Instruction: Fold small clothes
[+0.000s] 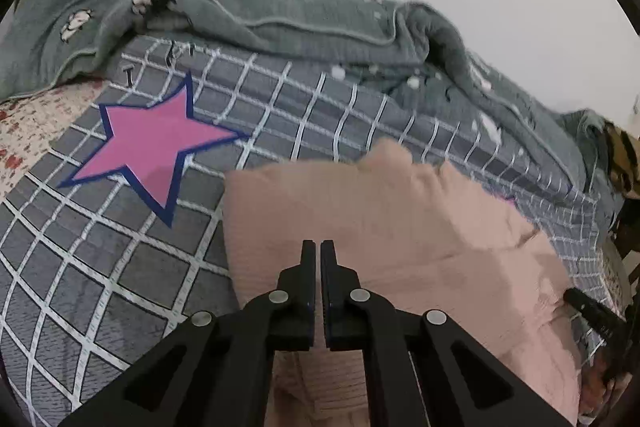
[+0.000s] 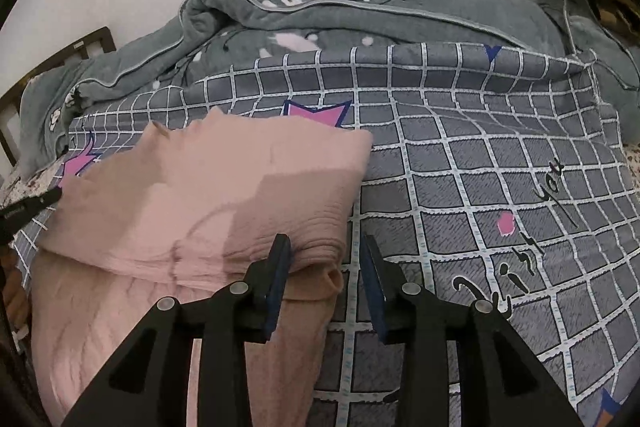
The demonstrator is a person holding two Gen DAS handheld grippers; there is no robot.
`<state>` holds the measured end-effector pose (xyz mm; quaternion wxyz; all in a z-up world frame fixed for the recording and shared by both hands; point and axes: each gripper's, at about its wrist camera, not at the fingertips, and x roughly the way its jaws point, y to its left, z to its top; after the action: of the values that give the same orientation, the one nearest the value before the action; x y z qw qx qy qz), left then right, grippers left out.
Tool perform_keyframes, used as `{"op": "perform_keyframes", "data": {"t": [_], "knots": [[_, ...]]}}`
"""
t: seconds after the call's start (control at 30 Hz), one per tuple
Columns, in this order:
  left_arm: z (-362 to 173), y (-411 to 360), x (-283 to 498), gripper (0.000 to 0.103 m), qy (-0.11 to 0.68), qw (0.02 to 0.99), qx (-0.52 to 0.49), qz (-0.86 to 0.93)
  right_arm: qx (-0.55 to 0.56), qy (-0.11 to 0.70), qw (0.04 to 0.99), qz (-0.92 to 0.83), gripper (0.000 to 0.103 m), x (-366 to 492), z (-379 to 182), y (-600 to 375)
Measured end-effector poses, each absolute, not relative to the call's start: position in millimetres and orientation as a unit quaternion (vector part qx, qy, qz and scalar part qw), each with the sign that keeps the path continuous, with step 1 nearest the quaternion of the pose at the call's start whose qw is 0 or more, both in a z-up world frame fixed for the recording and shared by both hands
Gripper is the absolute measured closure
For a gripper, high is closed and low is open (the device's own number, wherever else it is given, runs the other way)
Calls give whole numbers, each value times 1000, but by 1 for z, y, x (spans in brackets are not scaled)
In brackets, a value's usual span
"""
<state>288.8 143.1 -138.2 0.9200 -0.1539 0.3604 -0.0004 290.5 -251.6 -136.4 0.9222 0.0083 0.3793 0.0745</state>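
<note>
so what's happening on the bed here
A person with tongs in each hand is folding a pink garment on a grey checked bedsheet. The left tongs are closed over the garment's middle. The right tongs are open at its right edge. One fold is already laid over.

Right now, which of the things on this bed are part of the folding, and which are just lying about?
Part of the folding:
pink garment, partly folded
left claw, shut over it
right claw, open at its edge

Just lying about:
grey checked sheet with pink stars
rumpled grey-green blanket behind
</note>
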Motion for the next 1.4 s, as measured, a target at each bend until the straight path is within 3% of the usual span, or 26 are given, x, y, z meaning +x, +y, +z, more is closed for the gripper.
{"op": "perform_keyframes", "data": {"t": [0.33, 0.53, 0.67, 1.03, 1.1, 1.17, 1.23, 1.4], "knots": [[-141, 133, 281, 80, 369, 921, -127, -16, 24, 381, 921, 75, 67, 291, -139, -255], [-137, 132, 274, 78, 359, 927, -107, -5, 25, 382, 921, 76, 67, 291, -140, -256], [-133, 141, 264, 47, 342, 932, -117, 4, 28, 383, 920, 76, 65, 291, -140, -257], [-143, 127, 272, 48, 367, 926, -89, -1, 29, 384, 920, 75, 65, 290, -141, -257], [-146, 125, 274, 56, 374, 924, -82, 7, 30, 384, 920, 74, 65, 290, -141, -257], [-148, 123, 276, 79, 378, 923, -73, 23, 30, 385, 920, 74, 65, 290, -141, -257], [-144, 125, 275, 89, 364, 928, -77, 18, 31, 386, 919, 74, 65, 290, -142, -256], [-129, 128, 271, 94, 319, 944, -87, 15, 32, 393, 916, 75, 65, 291, -145, -256]]}}
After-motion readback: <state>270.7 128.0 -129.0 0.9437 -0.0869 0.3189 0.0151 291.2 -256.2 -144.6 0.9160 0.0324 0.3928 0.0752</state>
